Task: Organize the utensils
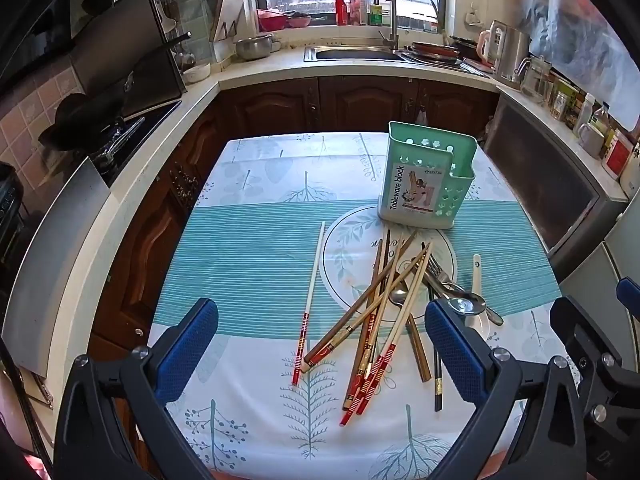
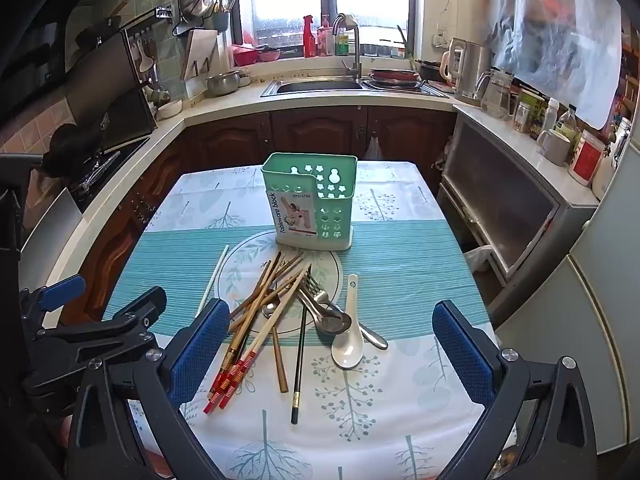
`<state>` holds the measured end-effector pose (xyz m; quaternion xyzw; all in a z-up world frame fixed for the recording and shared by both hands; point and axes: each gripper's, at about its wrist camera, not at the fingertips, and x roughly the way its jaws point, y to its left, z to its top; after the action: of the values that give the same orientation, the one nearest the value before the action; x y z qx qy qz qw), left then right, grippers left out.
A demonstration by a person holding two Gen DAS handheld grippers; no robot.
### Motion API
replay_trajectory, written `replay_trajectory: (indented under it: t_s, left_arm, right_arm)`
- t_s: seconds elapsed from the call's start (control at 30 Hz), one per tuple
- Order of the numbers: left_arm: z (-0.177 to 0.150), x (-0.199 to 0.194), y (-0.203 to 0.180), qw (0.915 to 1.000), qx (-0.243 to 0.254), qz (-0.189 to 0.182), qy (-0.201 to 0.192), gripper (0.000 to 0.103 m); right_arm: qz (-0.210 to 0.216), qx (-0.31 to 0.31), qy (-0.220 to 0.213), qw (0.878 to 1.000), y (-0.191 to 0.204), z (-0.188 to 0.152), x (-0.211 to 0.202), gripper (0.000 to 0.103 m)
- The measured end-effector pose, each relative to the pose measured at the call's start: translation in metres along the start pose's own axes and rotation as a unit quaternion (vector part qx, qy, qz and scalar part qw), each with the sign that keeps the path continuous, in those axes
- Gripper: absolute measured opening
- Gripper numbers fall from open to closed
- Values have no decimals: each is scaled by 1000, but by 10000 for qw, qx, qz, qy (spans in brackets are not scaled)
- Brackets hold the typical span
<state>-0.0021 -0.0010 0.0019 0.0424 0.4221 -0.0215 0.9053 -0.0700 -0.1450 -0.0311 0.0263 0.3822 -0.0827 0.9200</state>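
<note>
Wooden chopsticks [image 1: 384, 304] lie heaped between the left gripper [image 1: 320, 356]'s spread, empty jaws; right gripper [image 2: 332, 352] gapes over them, apparently not touching.

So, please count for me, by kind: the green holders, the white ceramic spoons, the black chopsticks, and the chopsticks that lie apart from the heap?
Green holder: 1
White ceramic spoon: 1
Black chopstick: 1
White chopstick lying apart from the heap: 1
Total: 4
</note>
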Motion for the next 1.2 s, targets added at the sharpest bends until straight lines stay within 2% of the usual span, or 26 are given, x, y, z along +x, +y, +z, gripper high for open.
replay_trajectory:
  t_s: [0.27, 0.47, 1.2]
  left_arm:
    - [-2, 1, 2, 9997, -96, -160, 179, 100]
    - [-1, 5, -2, 9998, -55, -128, 137, 98]
    - [-5, 12, 1, 9996, -58, -81, 281, 98]
  right_arm:
    - [109, 69, 20, 9999, 0, 0, 2, 103]
    - [255, 171, 54, 9995, -2, 0, 3, 103]
    - [205, 91, 91, 9997, 1, -5, 9, 100]
